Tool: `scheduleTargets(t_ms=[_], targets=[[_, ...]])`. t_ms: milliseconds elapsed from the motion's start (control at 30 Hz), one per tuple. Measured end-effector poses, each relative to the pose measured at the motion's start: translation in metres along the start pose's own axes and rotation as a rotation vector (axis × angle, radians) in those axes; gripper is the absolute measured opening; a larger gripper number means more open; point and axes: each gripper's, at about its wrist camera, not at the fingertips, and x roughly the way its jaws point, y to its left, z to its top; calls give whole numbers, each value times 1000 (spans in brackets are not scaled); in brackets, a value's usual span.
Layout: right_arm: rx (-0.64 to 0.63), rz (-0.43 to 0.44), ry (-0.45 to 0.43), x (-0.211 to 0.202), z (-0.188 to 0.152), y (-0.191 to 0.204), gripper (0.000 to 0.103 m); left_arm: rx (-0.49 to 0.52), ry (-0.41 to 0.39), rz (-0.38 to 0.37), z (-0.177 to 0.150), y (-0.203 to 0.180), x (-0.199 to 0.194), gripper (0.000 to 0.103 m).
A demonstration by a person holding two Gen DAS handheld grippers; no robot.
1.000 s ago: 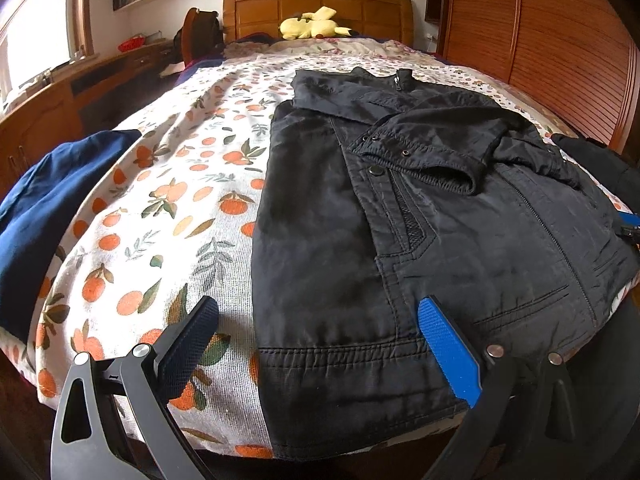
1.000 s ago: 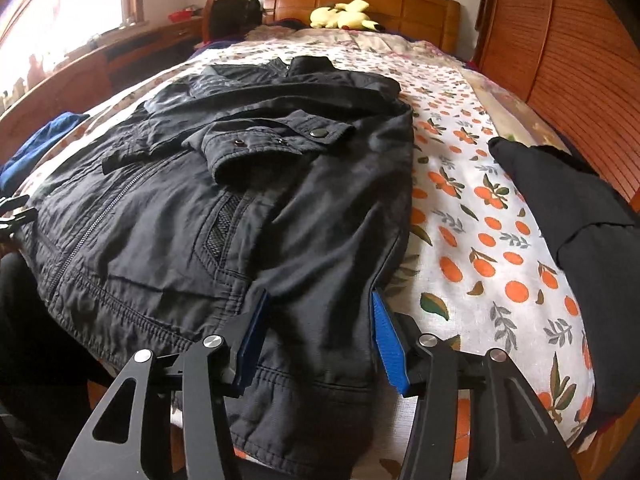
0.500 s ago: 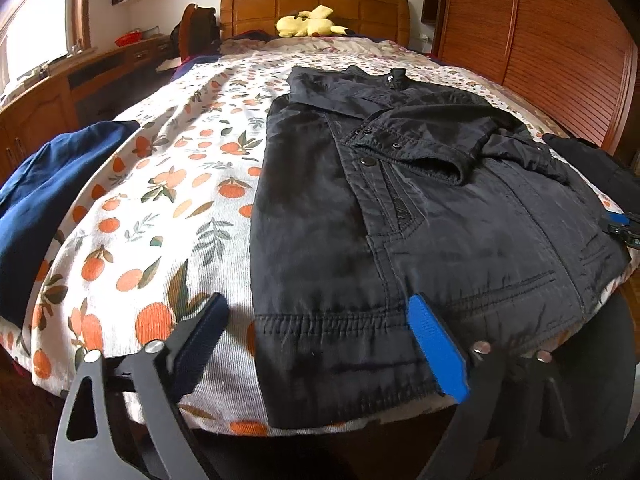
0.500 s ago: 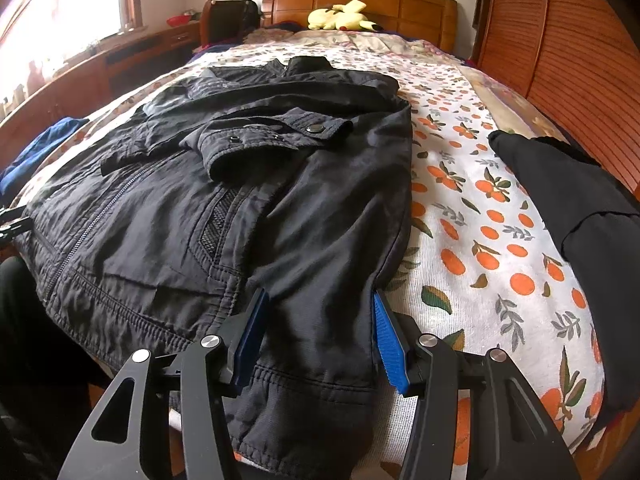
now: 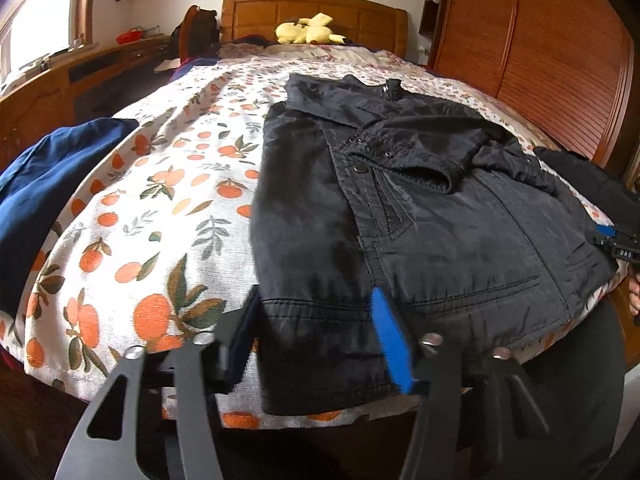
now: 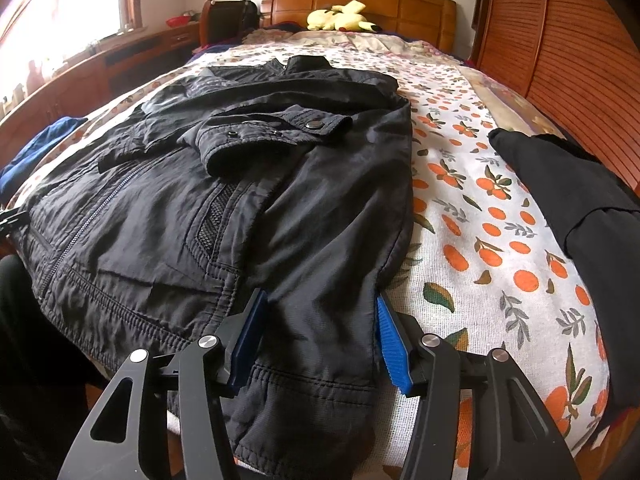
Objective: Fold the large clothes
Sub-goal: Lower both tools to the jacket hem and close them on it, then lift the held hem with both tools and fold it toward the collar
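A black jacket (image 5: 400, 208) lies flat on the bed with its sleeves folded across the chest and its hem hanging over the bed's near edge. It also shows in the right wrist view (image 6: 224, 200). My left gripper (image 5: 316, 340) is open, its jaws straddling the hem's left corner. My right gripper (image 6: 320, 344) is open, its jaws straddling the hem's right corner. Neither is closed on the cloth. The right gripper's tip shows at the far right of the left wrist view (image 5: 616, 240).
The bed has an orange-print sheet (image 5: 160, 216). A blue garment (image 5: 48, 184) lies at its left edge and a black garment (image 6: 580, 200) at its right. A yellow plush toy (image 6: 340, 16) sits by the headboard. A wooden wardrobe (image 6: 580, 60) stands on the right.
My left gripper's jaws have narrowed and moved right onto the hem's left corner. My right gripper has stayed around the right corner, a little closer in.
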Motion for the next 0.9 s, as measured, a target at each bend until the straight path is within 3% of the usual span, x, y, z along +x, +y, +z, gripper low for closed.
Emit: scheduleTargets(t_ms=[67, 100, 133, 200, 533, 900], targets=[[6, -3, -5, 0, 1, -1, 35, -14, -5, -2, 2, 4, -3, 36], [12, -5, -9, -1, 2, -2, 31, -15, -7, 4, 3, 5, -4, 28], [19, -1, -13, -2, 4, -2, 18, -14, -11, 16, 5, 6, -6, 16], [31, 9, -28, -7, 8, -5, 11, -17, -8, -17, 11, 8, -11, 9], [53, 94, -216, -70, 58, -4, 3, 37, -148, -72, 58, -23, -69, 4], [48, 109, -473, -190, 122, -16, 3, 78, -425, -100, 162, -54, -198, 4]])
